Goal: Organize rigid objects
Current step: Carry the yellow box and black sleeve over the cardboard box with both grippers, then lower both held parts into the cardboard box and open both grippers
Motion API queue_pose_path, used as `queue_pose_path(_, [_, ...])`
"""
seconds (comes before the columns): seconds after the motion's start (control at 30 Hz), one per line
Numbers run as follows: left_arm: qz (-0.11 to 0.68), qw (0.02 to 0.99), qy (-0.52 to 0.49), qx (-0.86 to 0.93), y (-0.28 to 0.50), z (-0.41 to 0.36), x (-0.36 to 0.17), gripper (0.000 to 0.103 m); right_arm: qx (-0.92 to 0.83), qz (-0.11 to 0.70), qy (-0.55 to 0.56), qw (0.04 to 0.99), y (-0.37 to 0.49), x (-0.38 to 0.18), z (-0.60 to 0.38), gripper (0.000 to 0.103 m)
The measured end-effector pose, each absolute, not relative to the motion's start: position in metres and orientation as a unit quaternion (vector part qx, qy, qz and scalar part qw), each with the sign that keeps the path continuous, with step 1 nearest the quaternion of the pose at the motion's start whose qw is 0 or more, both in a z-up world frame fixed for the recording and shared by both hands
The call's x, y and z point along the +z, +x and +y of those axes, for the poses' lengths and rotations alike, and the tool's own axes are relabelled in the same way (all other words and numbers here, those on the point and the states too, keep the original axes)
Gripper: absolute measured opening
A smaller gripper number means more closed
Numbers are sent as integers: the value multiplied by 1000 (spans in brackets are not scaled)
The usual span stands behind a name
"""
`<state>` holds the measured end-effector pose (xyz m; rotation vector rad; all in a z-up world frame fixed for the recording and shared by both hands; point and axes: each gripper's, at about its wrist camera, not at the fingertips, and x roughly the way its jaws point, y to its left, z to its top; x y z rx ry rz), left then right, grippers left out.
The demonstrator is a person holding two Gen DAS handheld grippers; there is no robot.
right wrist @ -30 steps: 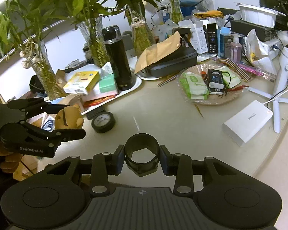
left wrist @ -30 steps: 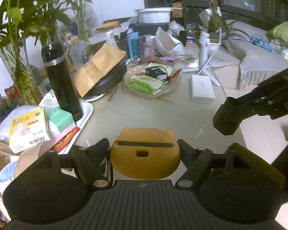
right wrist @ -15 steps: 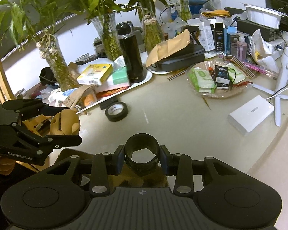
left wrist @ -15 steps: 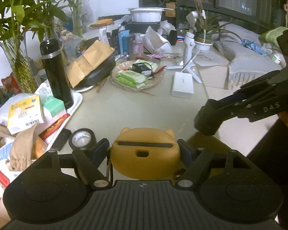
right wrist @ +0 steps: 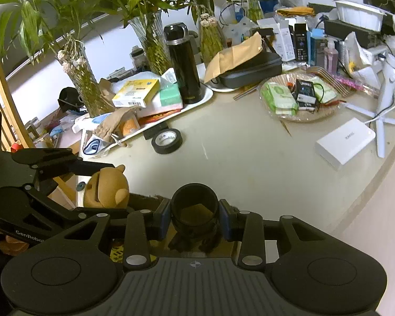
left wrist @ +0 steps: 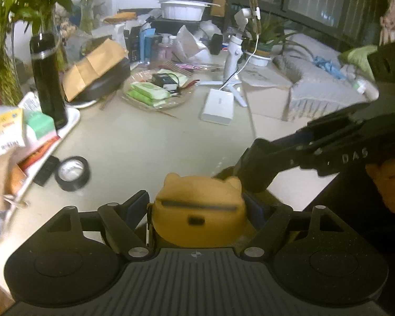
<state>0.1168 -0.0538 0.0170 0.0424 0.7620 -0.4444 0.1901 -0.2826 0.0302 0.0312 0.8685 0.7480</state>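
An orange bear-shaped holder [left wrist: 197,210] with a slot in its top sits between the pads of my left gripper [left wrist: 197,218], which is shut on it. In the right wrist view the same bear [right wrist: 106,187] shows at the left, in the left gripper [right wrist: 102,184]. My right gripper [right wrist: 194,217] is shut on a short black cylindrical cup [right wrist: 194,208] with an open top. Both grippers hang over the near edge of the beige table [right wrist: 250,158]. In the left wrist view the right gripper [left wrist: 252,176] reaches in from the right, close beside the bear.
A black tape roll [right wrist: 167,141] lies near a white tray [right wrist: 197,100] bearing a black thermos [right wrist: 184,65] and boxes. Farther back are a plate of wipes [right wrist: 297,97], a white power bank [right wrist: 345,143], a gimbal tripod [left wrist: 234,52] and vases of bamboo [right wrist: 152,44]. A wooden chair [right wrist: 5,105] stands at left.
Both grippers have drawn back toward the table's near edge, still holding the bear and the black cup. The tape roll has come into the left wrist view.
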Motion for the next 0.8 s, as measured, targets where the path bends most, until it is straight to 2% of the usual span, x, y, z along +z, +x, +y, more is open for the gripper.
queue_pose_path(0.3, [347, 922, -3, -170, 96, -41, 35, 78, 351, 419, 31, 837, 182, 28, -291, 41])
queue_pose_path(0.8, [372, 924, 12, -88, 49, -6, 28, 78, 352, 419, 22, 837, 172, 27, -292, 41])
